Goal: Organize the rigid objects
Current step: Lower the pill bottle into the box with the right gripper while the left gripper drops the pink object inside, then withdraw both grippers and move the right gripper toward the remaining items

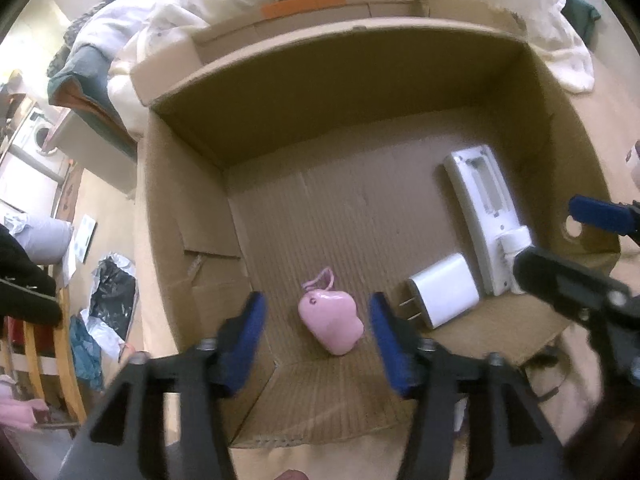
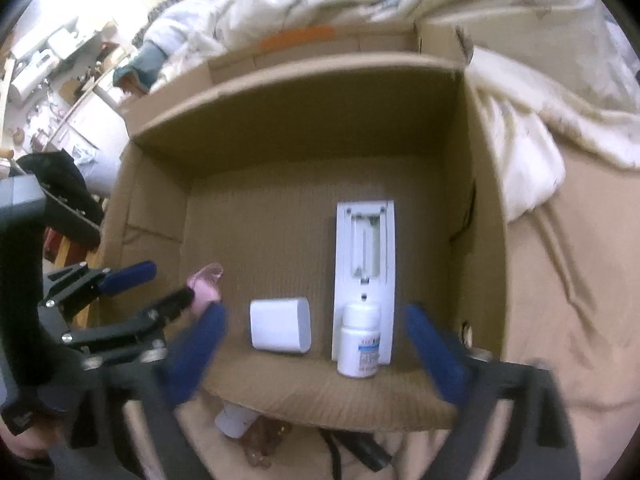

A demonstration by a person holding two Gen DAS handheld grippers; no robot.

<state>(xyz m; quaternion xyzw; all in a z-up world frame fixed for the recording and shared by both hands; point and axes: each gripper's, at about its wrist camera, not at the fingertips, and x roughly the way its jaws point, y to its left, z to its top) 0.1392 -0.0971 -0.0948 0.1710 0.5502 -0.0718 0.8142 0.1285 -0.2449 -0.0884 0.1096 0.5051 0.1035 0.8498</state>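
An open cardboard box (image 1: pixel 360 92) (image 2: pixel 280 100) holds a pink paw-shaped gadget (image 1: pixel 330 326) (image 2: pixel 206 290), a white plug adapter (image 1: pixel 444 290) (image 2: pixel 280 324), a long white remote-like device (image 1: pixel 482 216) (image 2: pixel 364 260) and a white pill bottle (image 2: pixel 360 340) (image 1: pixel 514 242). My left gripper (image 1: pixel 318 340) (image 2: pixel 160 284) is open, above the pink gadget, holding nothing. My right gripper (image 2: pixel 316 354) (image 1: pixel 556 236) is open and empty, its fingers on either side of the adapter and bottle, over the box's near wall.
The box sits on a bed with a beige sheet (image 2: pixel 560 280) and a crumpled white duvet (image 2: pixel 500 20). A small bottle (image 2: pixel 236 420) and a dark cable (image 2: pixel 360 448) lie in front of the box. Chairs and floor clutter (image 1: pixel 92 308) are left.
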